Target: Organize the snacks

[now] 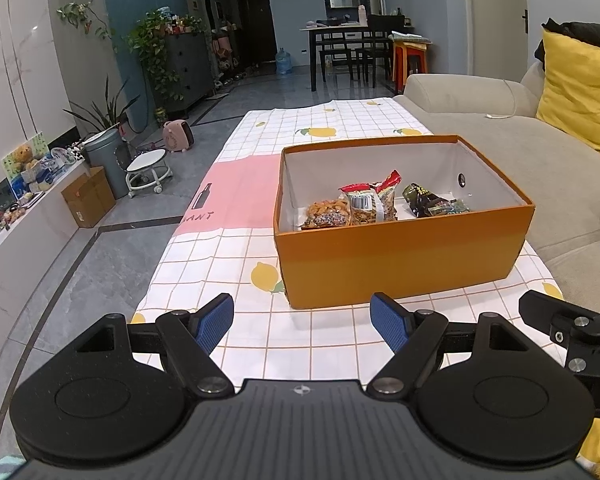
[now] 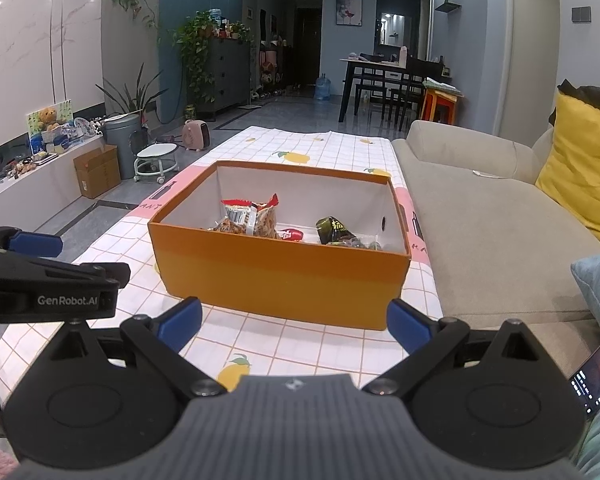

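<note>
An open orange box stands on the checked lemon-print tablecloth; it also shows in the right wrist view. Inside lie several snack packets: clear bags of fried snacks, a small red packet and a dark green packet. My left gripper is open and empty, held above the cloth in front of the box. My right gripper is open and empty, just before the box's near wall. Each gripper shows at the edge of the other's view.
A beige sofa with a yellow cushion runs along the table's right side. A phone with a lit screen lies at the right. Grey floor, a cardboard carton and a low cabinet lie left.
</note>
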